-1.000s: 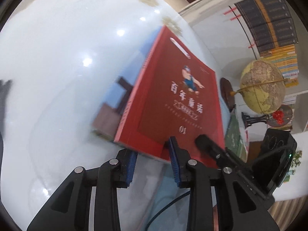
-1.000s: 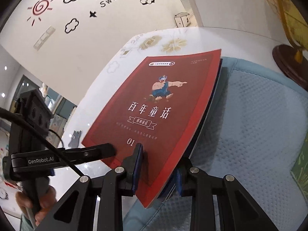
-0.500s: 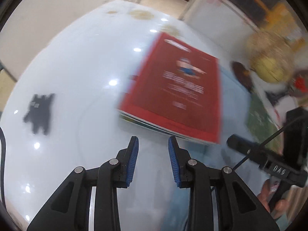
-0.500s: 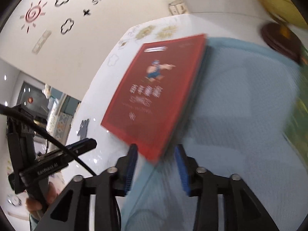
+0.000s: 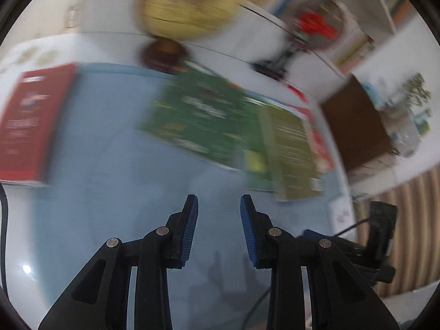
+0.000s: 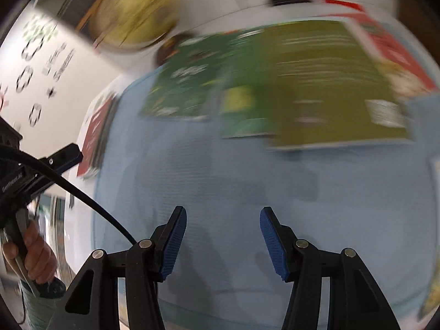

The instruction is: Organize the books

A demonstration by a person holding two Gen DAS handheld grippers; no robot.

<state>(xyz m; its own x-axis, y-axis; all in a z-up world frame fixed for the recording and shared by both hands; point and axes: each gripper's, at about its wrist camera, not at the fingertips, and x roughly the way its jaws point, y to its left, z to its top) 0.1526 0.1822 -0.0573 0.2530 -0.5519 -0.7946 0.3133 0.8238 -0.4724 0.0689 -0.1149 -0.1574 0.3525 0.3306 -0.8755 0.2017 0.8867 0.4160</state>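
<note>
Blue mat (image 5: pixel 110 192) covers the desk under the left hand-held gripper (image 5: pixel 219 227), whose jaws stand slightly apart with nothing between them. In the left wrist view, the red book (image 5: pixel 30 126) lies at the mat's left edge, a green book (image 5: pixel 203 115) further right, an olive one (image 5: pixel 291 151) overlapping it near the right edge. A blurred globe (image 5: pixel 187 2) stands behind.

From the right wrist, the right hand-held gripper (image 6: pixel 223 243) has just been opening, empty, over bare mat (image 6: pixel 247 178). The green book (image 6: pixel 187 85) and olive book (image 6: pixel 330 82) lie ahead, the red book (image 6: pixel 95 134) at the left edge. A hand (image 6: pixel 33 250) grips the left tool's handle.
</note>
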